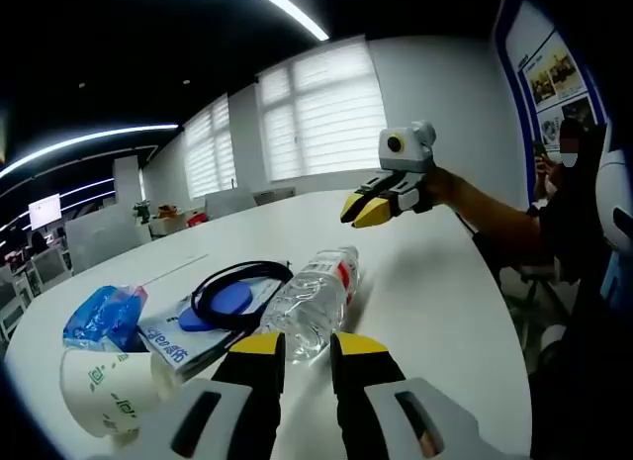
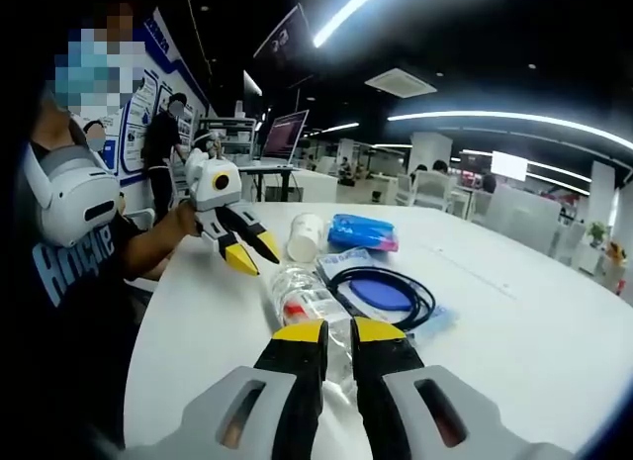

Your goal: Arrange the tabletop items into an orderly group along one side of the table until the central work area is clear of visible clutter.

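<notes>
A clear water bottle with a red-and-white label lies on its side on the white table. Beside it a black cable loop rests on a blue disc and a booklet. A blue packet and a tipped paper cup lie past them. My left gripper hovers open just short of the bottle's base. My right gripper stands over the table near the bottle's cap end, its jaws a narrow gap apart and empty.
The person holding the grippers stands at the table's edge, beside the bottle. Chairs and desks ring the far side. Bare tabletop stretches beyond the cable.
</notes>
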Demonstrator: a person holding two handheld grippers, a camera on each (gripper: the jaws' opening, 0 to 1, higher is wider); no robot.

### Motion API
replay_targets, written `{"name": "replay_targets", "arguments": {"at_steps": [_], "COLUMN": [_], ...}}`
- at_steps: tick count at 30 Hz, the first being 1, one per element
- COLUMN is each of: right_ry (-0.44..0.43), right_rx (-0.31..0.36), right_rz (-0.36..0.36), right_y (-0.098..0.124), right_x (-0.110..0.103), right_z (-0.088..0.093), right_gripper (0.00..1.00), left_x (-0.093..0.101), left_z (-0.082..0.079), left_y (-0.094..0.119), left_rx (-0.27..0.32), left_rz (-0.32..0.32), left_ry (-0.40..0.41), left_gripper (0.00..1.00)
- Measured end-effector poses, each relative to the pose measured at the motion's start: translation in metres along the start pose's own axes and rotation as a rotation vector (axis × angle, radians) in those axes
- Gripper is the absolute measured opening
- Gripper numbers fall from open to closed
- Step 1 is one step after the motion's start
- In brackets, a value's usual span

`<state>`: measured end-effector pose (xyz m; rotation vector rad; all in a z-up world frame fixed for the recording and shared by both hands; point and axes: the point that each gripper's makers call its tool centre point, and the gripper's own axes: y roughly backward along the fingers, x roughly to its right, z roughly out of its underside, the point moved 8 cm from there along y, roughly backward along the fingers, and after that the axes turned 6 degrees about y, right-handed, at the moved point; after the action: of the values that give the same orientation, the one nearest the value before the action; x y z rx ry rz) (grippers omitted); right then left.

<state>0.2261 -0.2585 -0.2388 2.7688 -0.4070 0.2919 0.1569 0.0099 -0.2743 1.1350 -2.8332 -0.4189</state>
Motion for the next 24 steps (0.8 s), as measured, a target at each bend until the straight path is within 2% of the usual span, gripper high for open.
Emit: {"name": "replay_targets", "arguments": {"at_steps": [24], "right_ry": [-0.012], "right_rx": [0.04], "right_rz": [-0.092], "right_y": [0.011], "right_x": [0.009], "right_z": [0.011], "right_gripper": [0.1], "left_x": [-0.001], "left_z": [-0.002], "left_y": [0.002], "left_rx": [0.02], "left_rz": [0.012], "left_ry": [0.01], "left_gripper": [0.17]}}
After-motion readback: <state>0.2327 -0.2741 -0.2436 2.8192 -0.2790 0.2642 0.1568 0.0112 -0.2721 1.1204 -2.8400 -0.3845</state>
